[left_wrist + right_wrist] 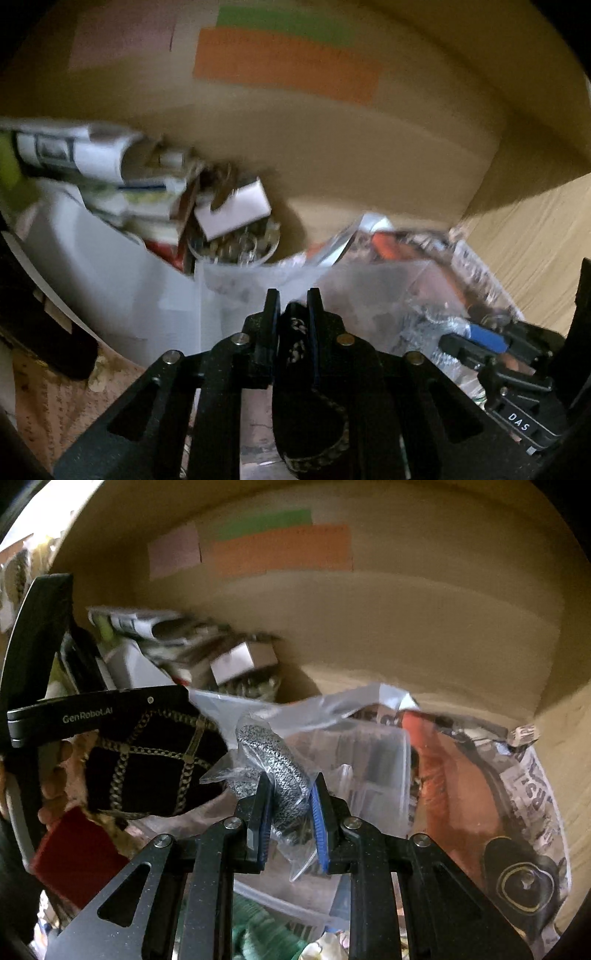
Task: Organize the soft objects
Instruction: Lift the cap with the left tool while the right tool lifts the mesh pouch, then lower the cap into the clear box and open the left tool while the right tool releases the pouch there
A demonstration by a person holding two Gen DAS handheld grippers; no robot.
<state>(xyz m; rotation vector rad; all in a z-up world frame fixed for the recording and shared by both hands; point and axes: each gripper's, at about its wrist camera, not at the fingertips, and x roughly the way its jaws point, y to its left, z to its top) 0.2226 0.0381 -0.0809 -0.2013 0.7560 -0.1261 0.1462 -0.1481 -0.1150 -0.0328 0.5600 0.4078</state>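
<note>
My left gripper [292, 295] is shut on a black fabric piece with a gold chain print [301, 387]; it hangs down between the fingers. The same fabric [147, 764] shows at the left of the right wrist view, under the left gripper's body [96, 712]. My right gripper [291, 781] is shut on a grey knitted item in a clear plastic bag [275, 760]. Both grippers are inside a large cardboard box [332, 155]. The right gripper's body [491, 354] shows at the lower right of the left wrist view.
The box wall carries orange [284, 548], green and pink labels. Inside lie a clear plastic container [362, 760], an orange item in printed wrap [454, 782], white boxes and papers [236, 210], a white bag [110, 273] and a red block [74, 856].
</note>
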